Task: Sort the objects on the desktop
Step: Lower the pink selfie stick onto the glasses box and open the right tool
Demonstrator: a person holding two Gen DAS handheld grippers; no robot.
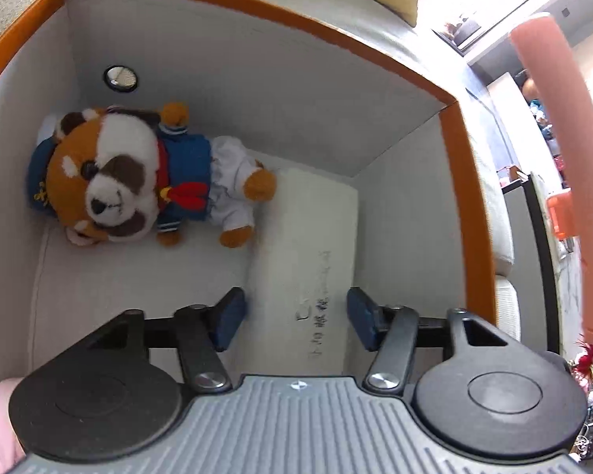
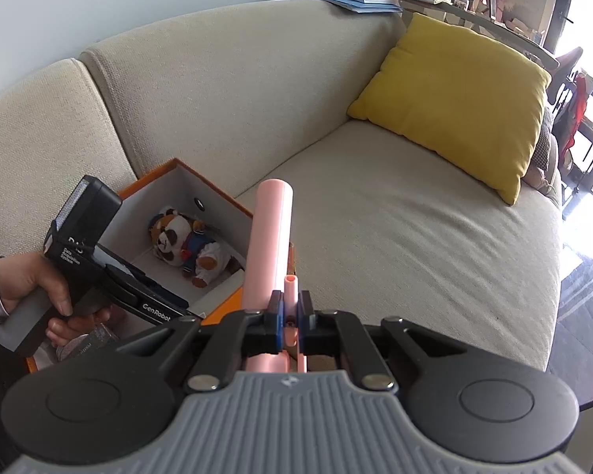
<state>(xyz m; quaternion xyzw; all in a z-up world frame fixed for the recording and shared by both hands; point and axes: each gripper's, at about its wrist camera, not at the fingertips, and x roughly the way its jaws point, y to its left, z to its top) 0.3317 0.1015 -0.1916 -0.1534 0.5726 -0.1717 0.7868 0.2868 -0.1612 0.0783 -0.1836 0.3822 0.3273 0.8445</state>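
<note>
Plush (image 1: 146, 173) lay on its side at the far left of the box (image 1: 450, 150), well ahead of the left gripper (image 1: 296, 318) and off to its left — nothing between those blue pads (image 1: 229, 316), which stood wide apart over the white floor of the box. A round metal disc (image 1: 121, 78) sat on the back wall just above the plush's head. Faint printing ran across the box floor between the fingers, too smeared to read.

Right gripper (image 2: 289, 318) was clamped tight on a small orange-pink nub of the pink tube (image 2: 271, 245), the tube rising straight ahead along the fingers and just to the left of them. From the left wrist the same tube (image 1: 565, 166) showed as a long pink bar outside the box's right wall, its lower end cut off by the gripper body.

From the right wrist, the box (image 2: 225, 298) sat on the sofa (image 2: 415, 217), left of the tube, with the plush (image 2: 189, 245) inside. The person's hand (image 2: 39, 288) held the left gripper's handle over the near edge, hiding that corner of the box. A yellow pillow (image 2: 454, 102) leaned at the sofa's far end, well apart from everything.
</note>
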